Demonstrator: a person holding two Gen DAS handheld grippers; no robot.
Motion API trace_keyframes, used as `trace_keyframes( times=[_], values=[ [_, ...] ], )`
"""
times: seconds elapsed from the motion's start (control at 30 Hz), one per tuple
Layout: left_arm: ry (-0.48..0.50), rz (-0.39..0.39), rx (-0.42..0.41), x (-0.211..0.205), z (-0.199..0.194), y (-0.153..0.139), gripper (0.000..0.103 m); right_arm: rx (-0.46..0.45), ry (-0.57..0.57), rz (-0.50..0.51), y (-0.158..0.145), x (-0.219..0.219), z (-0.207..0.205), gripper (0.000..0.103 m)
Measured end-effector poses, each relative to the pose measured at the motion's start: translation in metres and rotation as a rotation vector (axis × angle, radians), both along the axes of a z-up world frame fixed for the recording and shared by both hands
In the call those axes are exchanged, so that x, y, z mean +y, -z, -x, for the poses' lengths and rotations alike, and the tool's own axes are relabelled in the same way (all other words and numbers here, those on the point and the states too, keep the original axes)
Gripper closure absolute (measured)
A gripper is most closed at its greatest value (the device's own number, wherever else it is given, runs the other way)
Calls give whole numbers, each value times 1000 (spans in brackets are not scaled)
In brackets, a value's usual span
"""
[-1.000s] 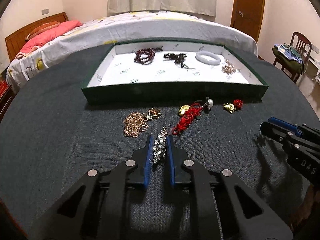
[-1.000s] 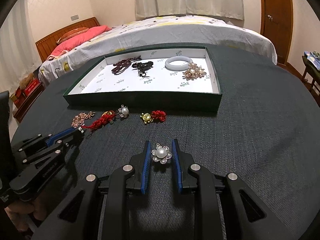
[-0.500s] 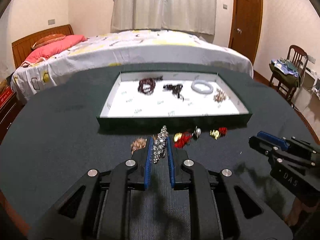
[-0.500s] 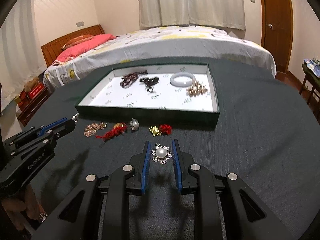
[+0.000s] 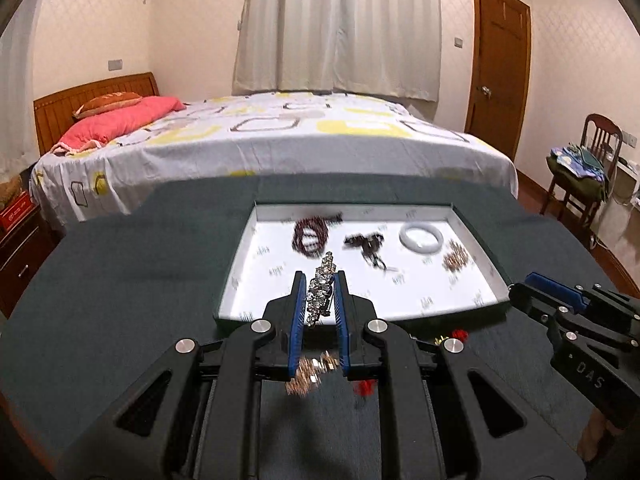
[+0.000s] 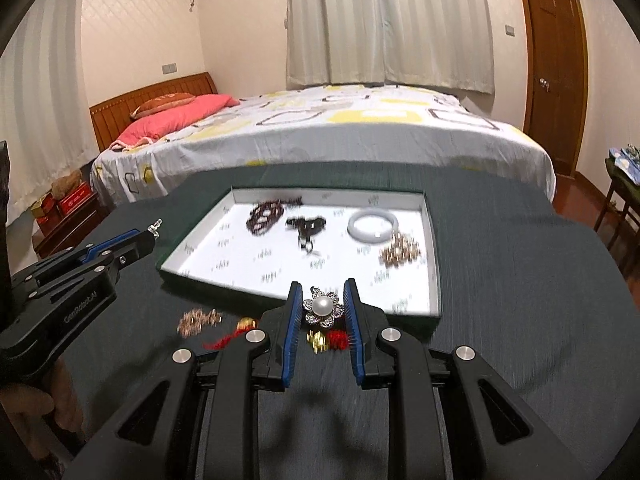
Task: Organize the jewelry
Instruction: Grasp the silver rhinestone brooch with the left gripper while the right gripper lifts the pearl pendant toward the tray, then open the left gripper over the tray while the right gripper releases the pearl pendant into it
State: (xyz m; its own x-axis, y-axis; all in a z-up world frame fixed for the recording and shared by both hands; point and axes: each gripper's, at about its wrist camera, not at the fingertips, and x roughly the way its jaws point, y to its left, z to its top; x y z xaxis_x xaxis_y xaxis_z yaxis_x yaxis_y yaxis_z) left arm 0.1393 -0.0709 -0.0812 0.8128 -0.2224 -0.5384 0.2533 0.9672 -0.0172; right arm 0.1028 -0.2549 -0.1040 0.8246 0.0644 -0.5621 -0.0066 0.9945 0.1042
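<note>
While 4 pieces lie in tray, left gripper clamps crystal brooch, right gripper pearl brooch.

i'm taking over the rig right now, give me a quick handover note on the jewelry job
Left gripper: shut on a long rhinestone brooch, held in the air near the tray's front edge.
Right gripper: shut on a pearl flower brooch, also off the table.
Tray: already holds a dark red bead bracelet, a dark bead piece, a white bangle and a gold-toned cluster brooch.
Left on the table in front of the tray: a rose-gold chain, a red knotted cord piece and a small gold-and-red charm.
Next: probably set both brooches in the tray, then fetch the rest.
</note>
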Motion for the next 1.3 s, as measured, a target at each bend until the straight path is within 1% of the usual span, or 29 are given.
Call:
trace_keyframes(
  times=[0.2,0.3,0.43,0.6,0.73,0.97,1.17,1.3],
  values=[
    [-20,9,-50,-1,-28,-12,89,-60,0,14,-13,0,-27,81],
    [-28,7,-66,-5,-46,-13,89,-79,2,19,-15,1,-44,81],
    [-44,5,-57,-9,-72,-7,89,-88,15,21,-10,0,-70,81],
    [-59,-6,-13,-15,-104,13,89,-73,26,24,3,-1,-97,81],
    [-58,-23,30,-21,-124,29,89,-32,26,29,19,0,-118,81],
    [-72,-49,130,-21,-151,56,89,93,21,22,47,1,-149,81],
    [-66,-67,220,-21,-164,73,89,190,30,11,67,0,-162,81],
    [-71,-77,242,-21,-167,80,87,218,32,10,74,-1,-165,81]
  ],
)
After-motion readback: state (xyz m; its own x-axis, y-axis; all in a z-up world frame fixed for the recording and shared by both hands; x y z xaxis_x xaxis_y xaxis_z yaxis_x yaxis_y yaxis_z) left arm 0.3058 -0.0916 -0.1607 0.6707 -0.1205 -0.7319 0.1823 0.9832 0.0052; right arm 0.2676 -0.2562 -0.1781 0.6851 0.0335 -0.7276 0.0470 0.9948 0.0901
